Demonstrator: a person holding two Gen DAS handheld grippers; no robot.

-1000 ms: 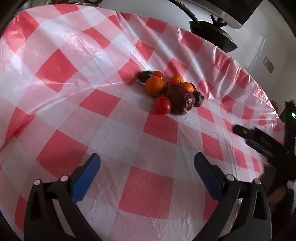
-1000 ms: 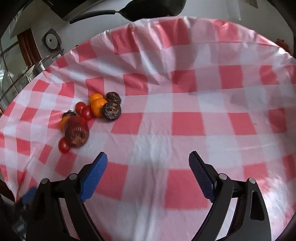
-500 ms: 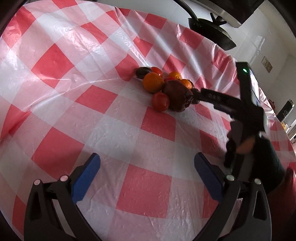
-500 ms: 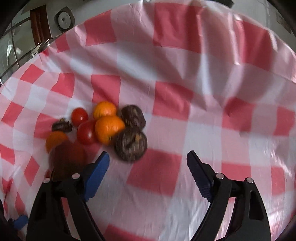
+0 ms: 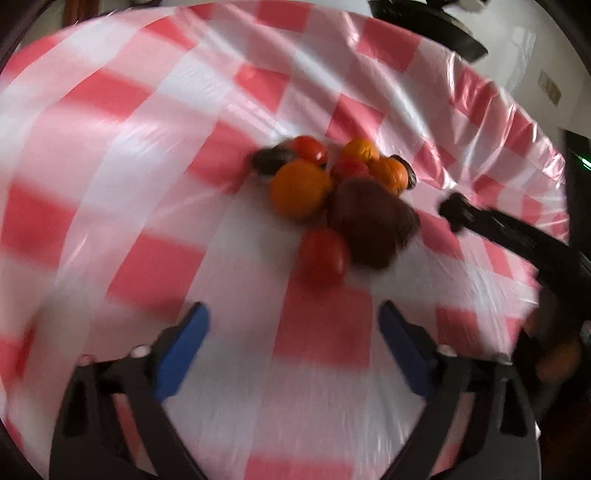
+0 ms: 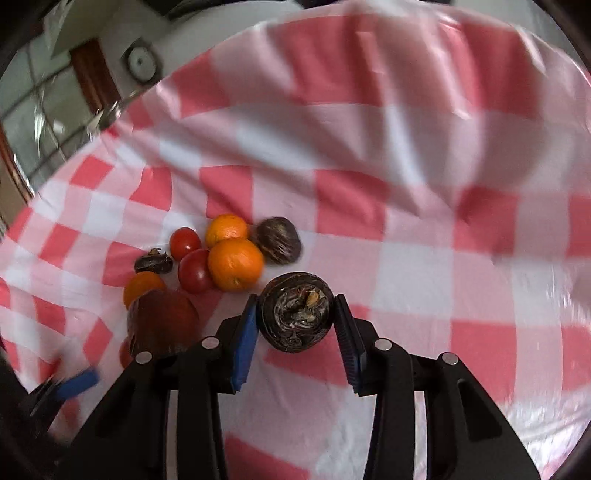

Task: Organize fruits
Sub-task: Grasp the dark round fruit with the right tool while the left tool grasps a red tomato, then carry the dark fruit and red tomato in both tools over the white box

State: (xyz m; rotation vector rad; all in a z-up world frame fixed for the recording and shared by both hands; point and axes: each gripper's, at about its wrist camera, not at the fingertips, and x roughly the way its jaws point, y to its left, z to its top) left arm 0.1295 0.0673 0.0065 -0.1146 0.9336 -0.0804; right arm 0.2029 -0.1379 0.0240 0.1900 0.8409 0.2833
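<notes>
A heap of fruit lies on the red-and-white checked tablecloth: oranges, red tomatoes, dark round fruits and a large dark red fruit. My right gripper is shut on a dark wrinkled round fruit at the heap's near right edge. My left gripper is open and empty, just short of a red tomato and the large dark red fruit. The left wrist view is blurred. The right gripper shows there as a dark shape at the right.
A black pan stands at the far edge of the table. A window and a wooden frame lie beyond the table's far left. The cloth is wrinkled and hangs over the round table's edge.
My right gripper has moved into the heap and closed on the dark wrinkled fruit. My left gripper has moved forward toward the fruit and stays open.
</notes>
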